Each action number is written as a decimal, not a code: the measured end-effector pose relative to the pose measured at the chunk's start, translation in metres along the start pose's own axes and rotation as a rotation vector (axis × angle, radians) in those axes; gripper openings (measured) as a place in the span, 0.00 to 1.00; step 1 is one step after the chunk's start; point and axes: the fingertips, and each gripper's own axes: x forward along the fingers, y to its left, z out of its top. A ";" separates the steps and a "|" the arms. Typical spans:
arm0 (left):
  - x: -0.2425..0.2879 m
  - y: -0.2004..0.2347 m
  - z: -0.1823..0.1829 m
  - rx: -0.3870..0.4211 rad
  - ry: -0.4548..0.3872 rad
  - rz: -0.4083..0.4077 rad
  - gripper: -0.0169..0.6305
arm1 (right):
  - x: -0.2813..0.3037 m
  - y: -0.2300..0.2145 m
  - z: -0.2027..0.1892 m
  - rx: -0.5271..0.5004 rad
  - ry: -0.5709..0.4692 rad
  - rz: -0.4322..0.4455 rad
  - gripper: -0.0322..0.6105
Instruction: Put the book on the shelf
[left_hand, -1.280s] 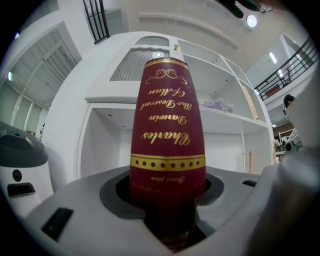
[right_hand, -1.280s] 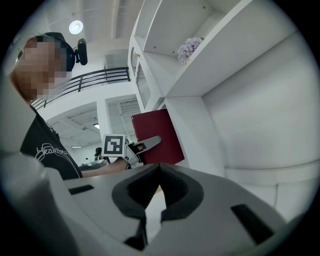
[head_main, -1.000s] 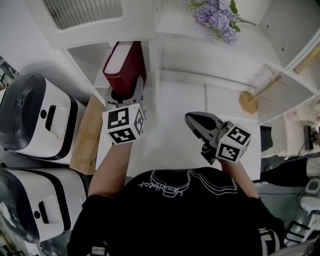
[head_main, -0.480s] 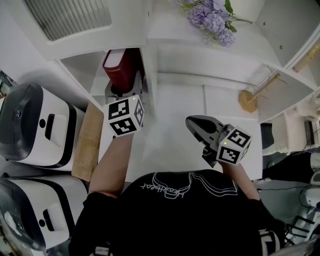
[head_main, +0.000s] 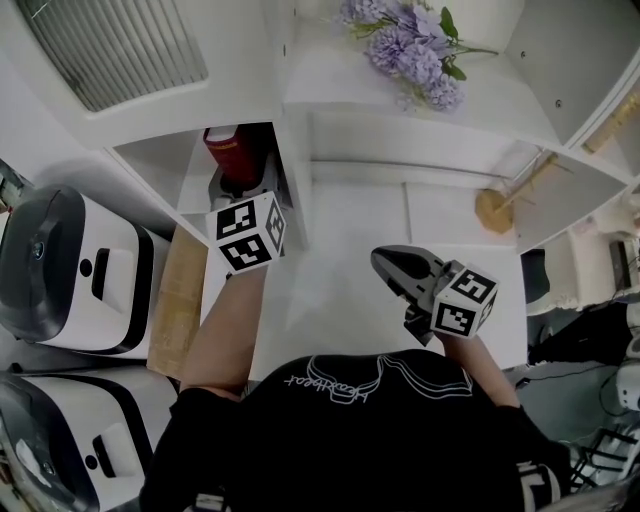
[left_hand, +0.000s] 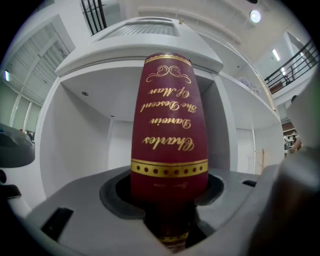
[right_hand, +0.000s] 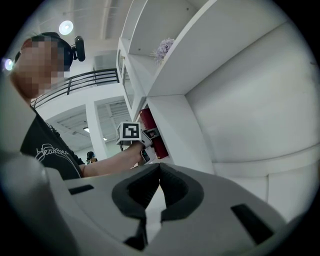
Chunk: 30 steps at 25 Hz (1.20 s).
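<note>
A dark red book (left_hand: 169, 125) with gold lettering on its spine stands upright between the jaws of my left gripper (left_hand: 170, 202), which is shut on its lower end. In the head view the book (head_main: 224, 150) sits mostly inside a white shelf compartment (head_main: 160, 160), with only its top edge showing under the shelf board. My left gripper (head_main: 240, 188) is at the compartment's mouth. My right gripper (head_main: 385, 262) hangs over the white counter, to the right of the shelf. Its jaws (right_hand: 159, 172) are shut with nothing between them. From there the book (right_hand: 149, 125) shows at the shelf's edge.
Two white and black machines (head_main: 60, 270) stand at the left, beside a brown wooden board (head_main: 180, 285). Purple flowers (head_main: 410, 50) lie on top of the shelf unit. A round wooden stand (head_main: 495, 205) sits at the right of the white counter (head_main: 350, 230).
My left gripper has pushed the book deeper into the shelf compartment, so less of the book shows from above. The right gripper has barely moved.
</note>
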 end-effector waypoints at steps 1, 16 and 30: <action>0.002 0.001 0.000 -0.001 0.000 0.001 0.38 | 0.001 -0.001 -0.001 0.002 0.002 0.001 0.06; 0.008 -0.003 0.001 -0.009 0.027 -0.040 0.39 | 0.000 0.003 -0.002 0.014 0.025 0.027 0.06; -0.085 -0.019 0.008 0.025 0.036 -0.156 0.45 | -0.013 0.023 0.016 -0.037 -0.021 0.050 0.06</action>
